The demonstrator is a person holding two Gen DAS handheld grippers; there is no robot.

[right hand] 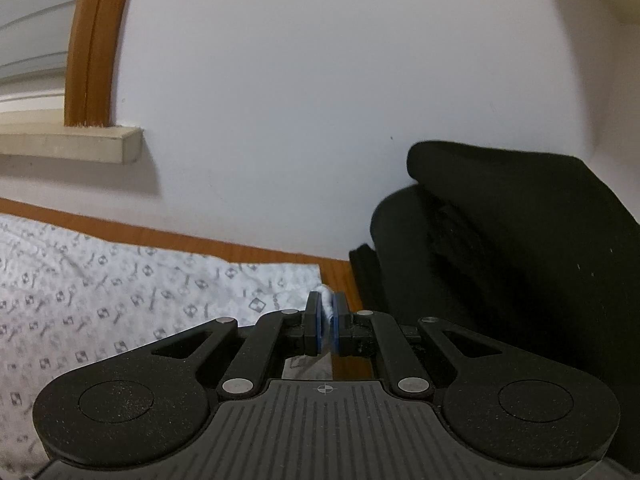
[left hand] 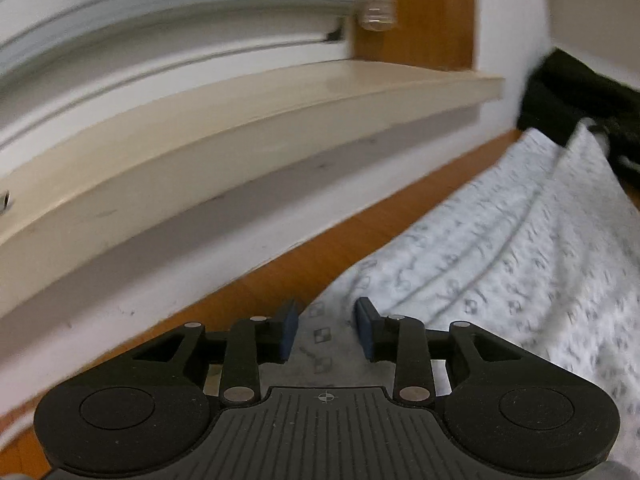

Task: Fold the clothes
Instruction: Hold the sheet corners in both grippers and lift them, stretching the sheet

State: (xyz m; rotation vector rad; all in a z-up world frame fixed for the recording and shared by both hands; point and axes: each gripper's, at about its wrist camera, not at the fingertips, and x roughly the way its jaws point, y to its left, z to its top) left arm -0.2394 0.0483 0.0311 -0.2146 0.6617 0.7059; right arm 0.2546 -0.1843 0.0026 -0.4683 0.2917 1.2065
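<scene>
A white garment with a small grey print [left hand: 500, 248] lies spread on the wooden table [left hand: 280, 280]. My left gripper [left hand: 327, 330] stands open over the garment's near corner, with cloth showing between its blue pads but not pinched. In the right wrist view the same printed garment [right hand: 120, 280] stretches to the left. My right gripper [right hand: 328, 320] is shut on the garment's right edge, and a bunch of white cloth sticks up between its pads.
A pile of black clothing [right hand: 500, 260] rests against the white wall [right hand: 320, 100] just right of my right gripper; it shows as black clothing [left hand: 580, 96] at the far right of the left view. A cream window sill [left hand: 240, 128] and wooden frame [right hand: 88, 40] run along the back. A clear bottle [left hand: 374, 0] stands on the sill.
</scene>
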